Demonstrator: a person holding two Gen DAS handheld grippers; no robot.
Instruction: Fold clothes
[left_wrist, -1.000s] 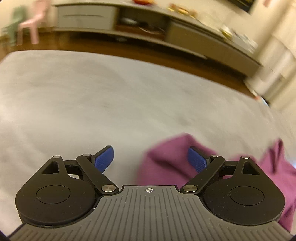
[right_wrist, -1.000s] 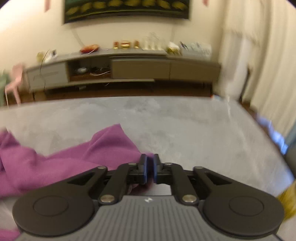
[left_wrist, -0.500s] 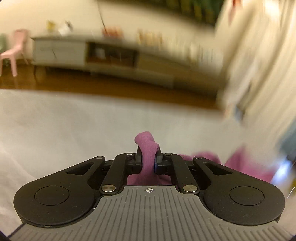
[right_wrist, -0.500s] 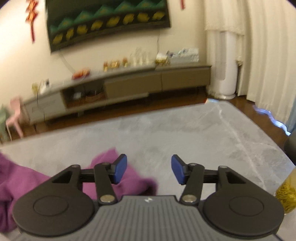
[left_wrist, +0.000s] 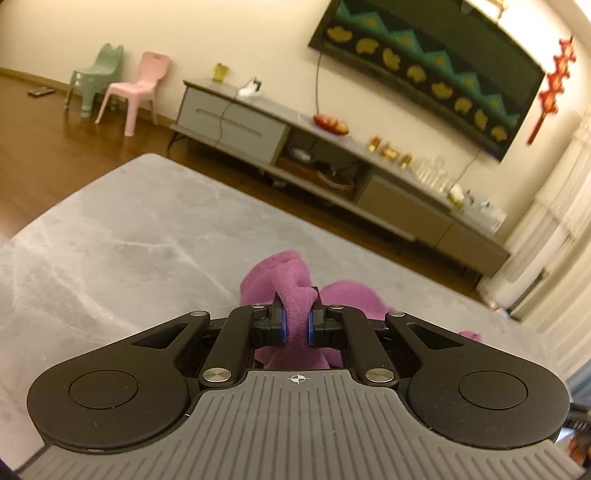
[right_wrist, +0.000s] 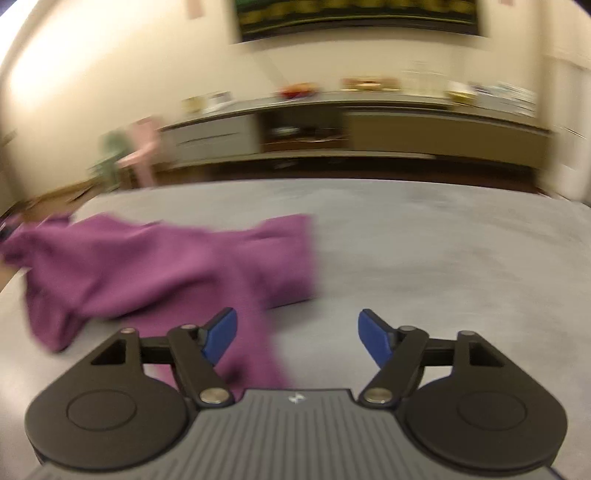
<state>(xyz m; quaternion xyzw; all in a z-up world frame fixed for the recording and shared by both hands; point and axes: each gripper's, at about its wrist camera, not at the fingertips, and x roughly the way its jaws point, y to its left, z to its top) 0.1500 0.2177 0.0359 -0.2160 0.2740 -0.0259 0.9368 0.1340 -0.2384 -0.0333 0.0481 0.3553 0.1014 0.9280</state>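
A purple garment (right_wrist: 155, 266) lies crumpled on the grey marbled table (right_wrist: 424, 240), spread from the left edge toward the middle. My left gripper (left_wrist: 294, 326) is shut on a bunched fold of the purple garment (left_wrist: 291, 284), which sticks up between its blue pads; more of the cloth trails off to the right behind it. My right gripper (right_wrist: 297, 338) hovers over the near edge of the cloth with its jaws opening wide. Nothing is pressed between its blue pads; the cloth passes under the left finger (right_wrist: 219, 334).
Beyond the table (left_wrist: 110, 240) runs a long grey TV cabinet (left_wrist: 332, 162) with small items on it, under a wall screen (left_wrist: 424, 70). A pink chair (left_wrist: 136, 88) and a green chair (left_wrist: 96, 77) stand on the wooden floor at far left. Pale curtains (left_wrist: 565, 221) hang on the right.
My left gripper went from open beside the cloth to shut on a fold and lifted it, swinging round. My right gripper let go of the garment, spread its fingers and shifted sideways.
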